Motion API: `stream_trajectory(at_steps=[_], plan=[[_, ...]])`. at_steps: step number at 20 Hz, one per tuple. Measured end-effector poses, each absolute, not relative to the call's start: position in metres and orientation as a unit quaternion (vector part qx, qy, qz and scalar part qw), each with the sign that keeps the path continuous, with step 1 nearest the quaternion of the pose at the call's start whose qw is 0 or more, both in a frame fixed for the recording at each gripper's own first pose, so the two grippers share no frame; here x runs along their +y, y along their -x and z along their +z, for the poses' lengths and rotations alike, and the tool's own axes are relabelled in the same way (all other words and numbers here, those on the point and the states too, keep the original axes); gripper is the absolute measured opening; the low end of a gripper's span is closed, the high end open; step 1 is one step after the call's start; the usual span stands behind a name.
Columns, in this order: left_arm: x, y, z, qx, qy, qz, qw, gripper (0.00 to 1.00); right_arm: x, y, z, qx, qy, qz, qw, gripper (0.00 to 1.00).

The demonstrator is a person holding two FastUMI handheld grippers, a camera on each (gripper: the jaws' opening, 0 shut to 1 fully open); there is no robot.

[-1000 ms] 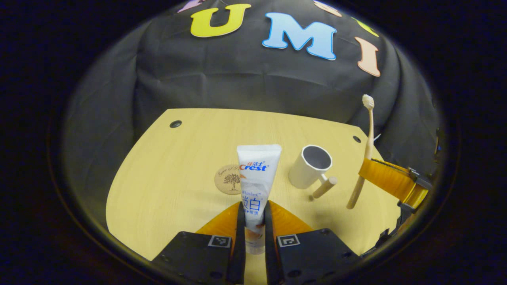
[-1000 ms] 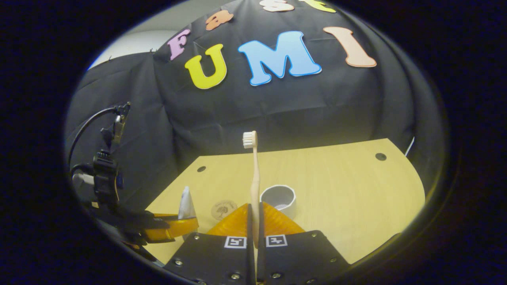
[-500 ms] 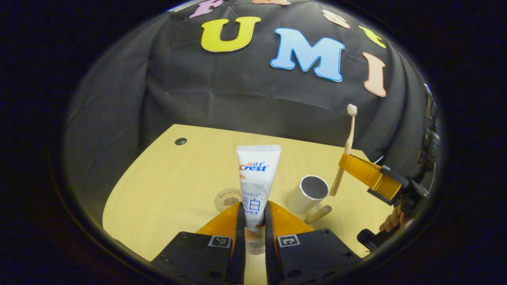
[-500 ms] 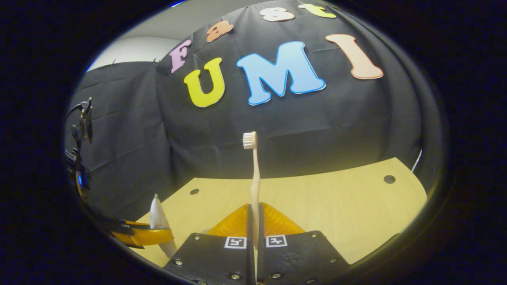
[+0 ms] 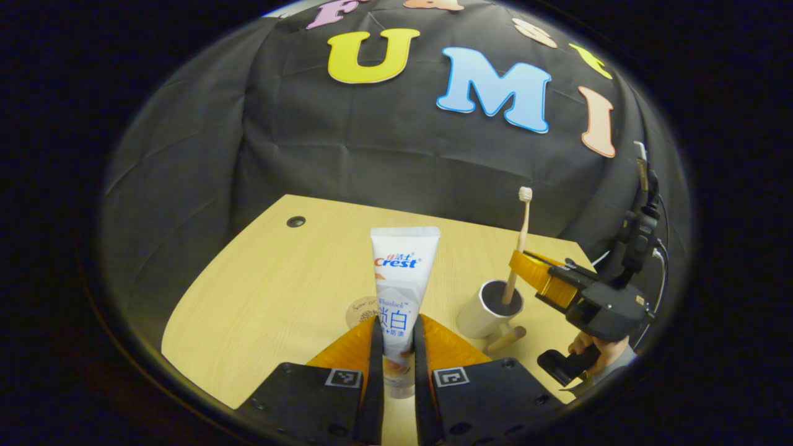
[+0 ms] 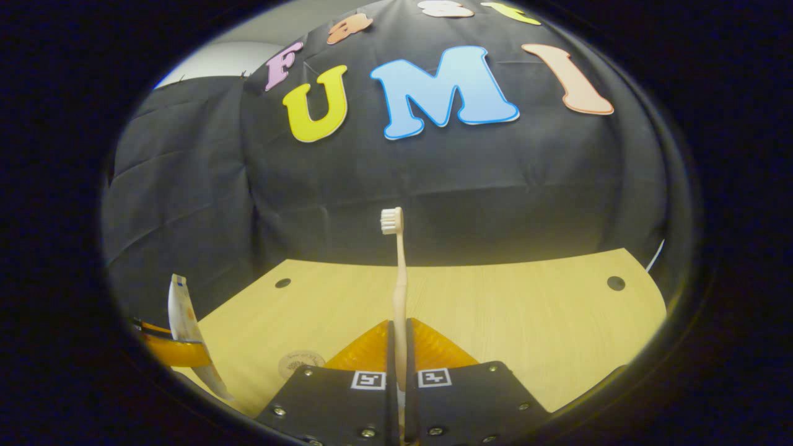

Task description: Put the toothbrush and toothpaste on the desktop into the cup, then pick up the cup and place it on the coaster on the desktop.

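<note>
Right gripper (image 5: pixel 526 263) with fingers pinching the toothbrush (image 5: pixel 519 244), brush end up, handle end dipped into the white cup (image 5: pixel 489 308) near the right edge of the bench (image 5: pixel 260 279). Looks like the step of dropping the toothbrush in. Next up, probably: spread those fingers, let go, lift away without bumping the cup. Left gripper (image 5: pixel 395 347) waiting near the front edge, fingers squeezing the toothpaste (image 5: pixel 399 279), standing upright. Then toothpaste into the cup too. Coaster (image 5: pixel 361 310) flat on the bench just left of the cup, partly hidden behind the tube.
</note>
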State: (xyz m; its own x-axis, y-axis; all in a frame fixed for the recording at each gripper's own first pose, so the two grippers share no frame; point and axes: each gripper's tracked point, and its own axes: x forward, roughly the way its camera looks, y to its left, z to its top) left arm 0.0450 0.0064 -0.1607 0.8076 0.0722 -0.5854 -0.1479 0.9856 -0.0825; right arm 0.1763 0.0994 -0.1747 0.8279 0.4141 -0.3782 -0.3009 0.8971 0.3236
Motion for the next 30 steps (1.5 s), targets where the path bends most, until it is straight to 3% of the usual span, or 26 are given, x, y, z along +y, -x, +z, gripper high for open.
stream_trajectory(at_steps=[4,7,10,11,14,21,30], plan=[[0.006,-0.045,-0.163,0.306,0.062,0.059,0.948,0.28,0.103,-0.167,-0.185,0.242,-0.103,0.200,0.944,0.02],[0.004,-0.046,-0.164,0.307,0.061,0.058,0.948,0.28,0.102,-0.163,-0.184,0.244,-0.098,0.201,0.944,0.12],[0.003,-0.045,-0.162,0.307,0.062,0.056,0.948,0.28,0.099,-0.157,-0.184,0.253,-0.099,0.201,0.941,0.32],[0.003,-0.046,-0.162,0.306,0.063,0.056,0.948,0.29,0.097,-0.155,-0.184,0.255,-0.100,0.199,0.941,0.32],[0.000,-0.046,-0.160,0.302,0.066,0.052,0.950,0.28,0.091,-0.147,-0.180,0.257,-0.099,0.198,0.941,0.93],[-0.022,-0.061,-0.155,0.282,0.081,0.034,0.955,0.26,0.055,-0.131,-0.150,0.235,-0.100,0.176,0.951,0.93],[-0.063,-0.107,-0.122,0.190,0.117,-0.013,0.975,0.28,-0.011,-0.102,-0.131,0.225,-0.111,0.134,0.959,0.93]])
